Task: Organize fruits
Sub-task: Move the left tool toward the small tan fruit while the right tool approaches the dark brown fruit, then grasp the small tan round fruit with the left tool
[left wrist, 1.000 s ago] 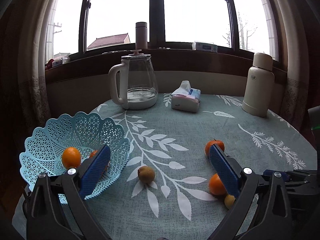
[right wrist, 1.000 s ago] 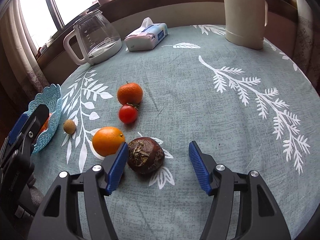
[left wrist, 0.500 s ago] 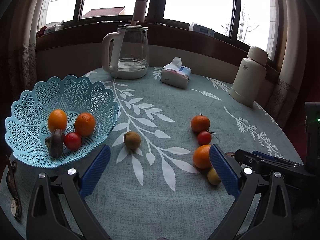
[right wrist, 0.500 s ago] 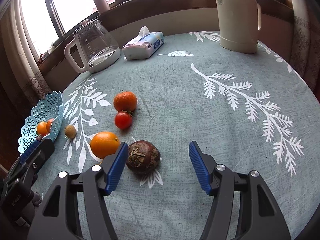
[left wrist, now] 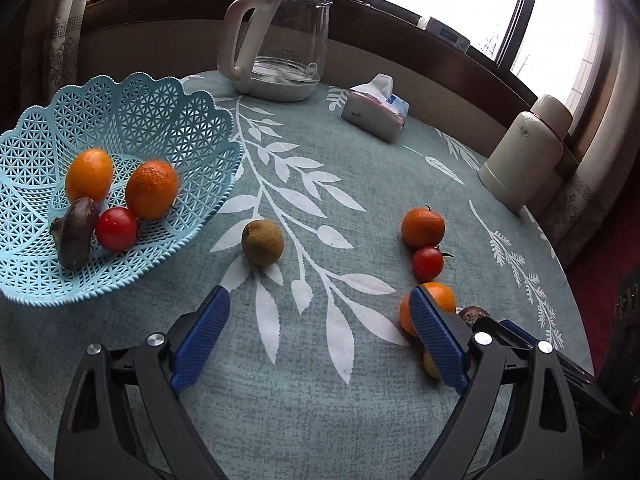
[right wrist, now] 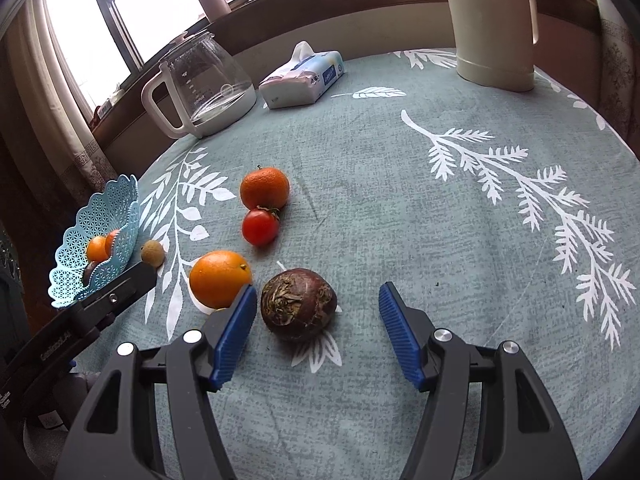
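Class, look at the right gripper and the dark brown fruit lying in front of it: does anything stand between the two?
Nothing visible does. The dark brown fruit lies on bare tablecloth just ahead of the open right gripper, nearer its left finger. The orange sits beside it, not in the way.

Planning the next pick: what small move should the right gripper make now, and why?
Probably ease the right gripper forward and slightly left, then close. It is open, and the dark brown fruit lies on the tablecloth just beyond its tips, close to its left finger.
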Demonstrator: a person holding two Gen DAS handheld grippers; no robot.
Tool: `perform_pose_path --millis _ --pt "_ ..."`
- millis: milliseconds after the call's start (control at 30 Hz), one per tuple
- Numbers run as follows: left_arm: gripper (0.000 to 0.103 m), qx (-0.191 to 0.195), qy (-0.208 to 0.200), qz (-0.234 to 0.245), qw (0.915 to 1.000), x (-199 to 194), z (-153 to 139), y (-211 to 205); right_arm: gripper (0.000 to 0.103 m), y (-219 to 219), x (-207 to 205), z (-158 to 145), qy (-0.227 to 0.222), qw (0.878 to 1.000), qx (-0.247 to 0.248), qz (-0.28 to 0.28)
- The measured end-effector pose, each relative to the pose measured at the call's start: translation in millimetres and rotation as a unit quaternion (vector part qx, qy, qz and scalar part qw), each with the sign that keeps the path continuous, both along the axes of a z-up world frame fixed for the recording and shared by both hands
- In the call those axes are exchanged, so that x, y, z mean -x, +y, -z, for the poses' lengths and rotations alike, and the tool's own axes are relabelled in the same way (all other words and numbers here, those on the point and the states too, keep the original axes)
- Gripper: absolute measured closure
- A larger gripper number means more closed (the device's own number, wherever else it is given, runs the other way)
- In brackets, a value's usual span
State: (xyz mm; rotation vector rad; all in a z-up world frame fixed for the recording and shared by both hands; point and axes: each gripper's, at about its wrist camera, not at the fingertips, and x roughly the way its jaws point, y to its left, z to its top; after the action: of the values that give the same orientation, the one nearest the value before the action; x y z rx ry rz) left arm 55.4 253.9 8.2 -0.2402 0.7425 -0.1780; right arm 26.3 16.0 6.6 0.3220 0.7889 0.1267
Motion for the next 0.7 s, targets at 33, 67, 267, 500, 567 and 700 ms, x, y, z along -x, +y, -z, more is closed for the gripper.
perform_pose_path --millis 33,67,267,500,567,700 --pt "0.019 0.001 0.002 0.000 1.0000 -4 1 -1 0.039 -1 0 0 -0.001 1.000 -0.003 0.000" --pt "0.022 -0.001 0.005 -0.004 1.0000 -9 1 -2 0.039 -2 1 0 -0.002 1.000 -0.007 -0.001" --pt "0.027 -0.025 0.011 -0.031 0.9991 -28 4 -7 0.039 -5 2 0 -0.006 1.000 -0.021 -0.005" --pt "0.035 -0.060 0.027 -0.039 0.9971 -40 4 -19 0.039 -8 2 1 -0.010 0.999 -0.036 -0.008" --pt "0.038 -0.066 0.030 -0.042 0.9965 -43 3 -21 0.039 -9 3 0 -0.010 0.999 -0.038 -0.009" --pt "0.050 -0.080 0.035 -0.050 0.9950 -51 3 -21 0.039 -9 5 0 -0.014 0.999 -0.042 -0.007"
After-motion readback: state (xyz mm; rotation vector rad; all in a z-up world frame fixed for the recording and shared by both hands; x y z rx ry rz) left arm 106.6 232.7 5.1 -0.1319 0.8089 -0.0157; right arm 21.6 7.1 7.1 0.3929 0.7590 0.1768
